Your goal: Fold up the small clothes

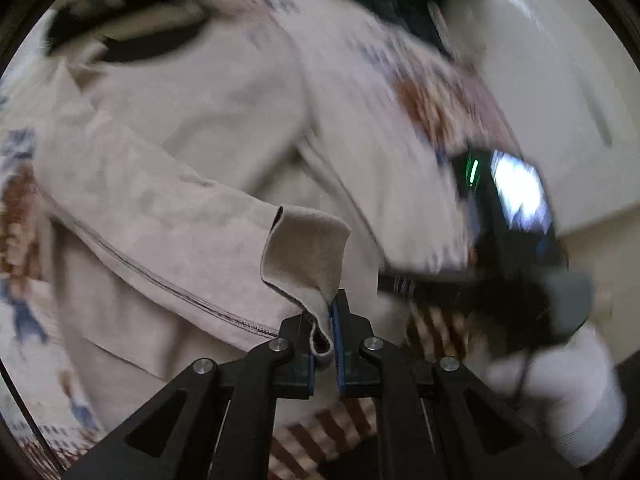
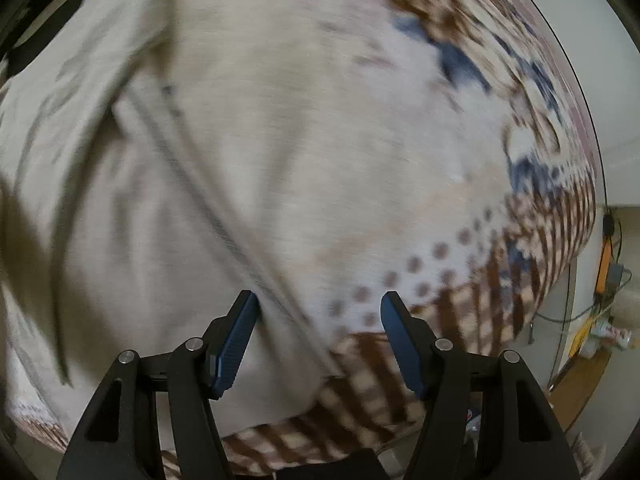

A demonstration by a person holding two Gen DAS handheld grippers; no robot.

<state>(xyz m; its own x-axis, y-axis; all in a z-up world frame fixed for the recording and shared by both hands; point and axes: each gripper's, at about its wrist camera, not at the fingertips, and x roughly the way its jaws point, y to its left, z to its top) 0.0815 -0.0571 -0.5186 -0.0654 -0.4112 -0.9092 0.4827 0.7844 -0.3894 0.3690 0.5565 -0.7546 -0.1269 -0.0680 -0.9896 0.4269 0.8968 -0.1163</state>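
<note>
A beige garment (image 1: 180,152) with a dark stitched seam lies spread on a patterned blanket. My left gripper (image 1: 325,336) is shut on a folded corner of the beige garment (image 1: 308,256) and holds it lifted. In the left wrist view the right gripper (image 1: 516,248) shows as a dark blurred shape at the right. In the right wrist view my right gripper (image 2: 318,340) is open, its blue pads (image 2: 236,340) spread above the garment's edge (image 2: 200,184), holding nothing. The view is blurred.
A cream blanket with brown, blue and dotted patterns (image 2: 520,220) covers the surface under the garment. A black-and-white cloth (image 1: 132,24) lies at the far left. A white wall (image 1: 540,60) is at the right. Cables and clutter (image 2: 600,304) sit beyond the blanket's right edge.
</note>
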